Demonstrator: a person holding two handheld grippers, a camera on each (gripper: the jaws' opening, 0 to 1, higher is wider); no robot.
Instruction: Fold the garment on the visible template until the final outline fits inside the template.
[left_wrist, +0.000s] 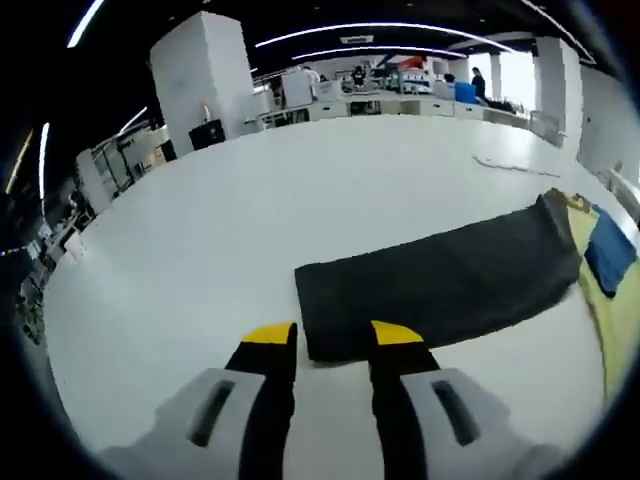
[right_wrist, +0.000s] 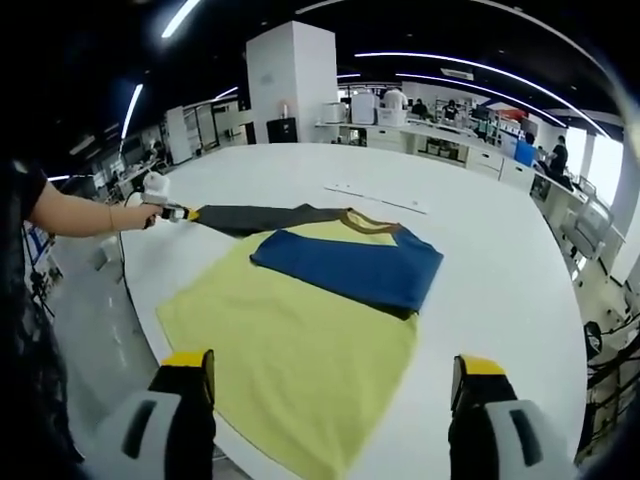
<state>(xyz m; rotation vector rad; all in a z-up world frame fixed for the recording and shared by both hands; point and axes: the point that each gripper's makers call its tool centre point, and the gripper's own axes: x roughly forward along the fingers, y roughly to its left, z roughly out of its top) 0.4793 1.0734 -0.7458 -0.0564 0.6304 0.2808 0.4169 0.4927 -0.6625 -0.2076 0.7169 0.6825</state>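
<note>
- Up close in the left gripper view, the left hand-held gripper (left_wrist: 334, 340) sits low over the white tabletop (left_wrist: 250, 220), its yellow-tipped jaws parted and reaching the cuff end of a dark grey sleeve (left_wrist: 440, 285); whether they touch the cloth cannot be told.
- The sleeve lies flat, stretched away toward the right edge, where it joins the yellow garment (left_wrist: 612, 310) with a blue sleeve (left_wrist: 608, 252) folded onto it.
- Beyond the tabletop stand a white pillar (left_wrist: 205, 70) and distant desks with people.
- Seen from the right gripper view, the right hand-held gripper (right_wrist: 335, 375) hangs wide open and holds nothing, its jaws astride the near hem of the yellow garment (right_wrist: 300, 350), which lies spread on the round tabletop (right_wrist: 480, 230).
- The blue sleeve (right_wrist: 350, 262) is folded across the chest, just below the brown collar (right_wrist: 372, 222).
- The dark grey sleeve (right_wrist: 255, 216) runs out leftward to the left hand-held gripper (right_wrist: 182, 213), held by a person's hand (right_wrist: 135, 213) at the tabletop's edge.
</note>
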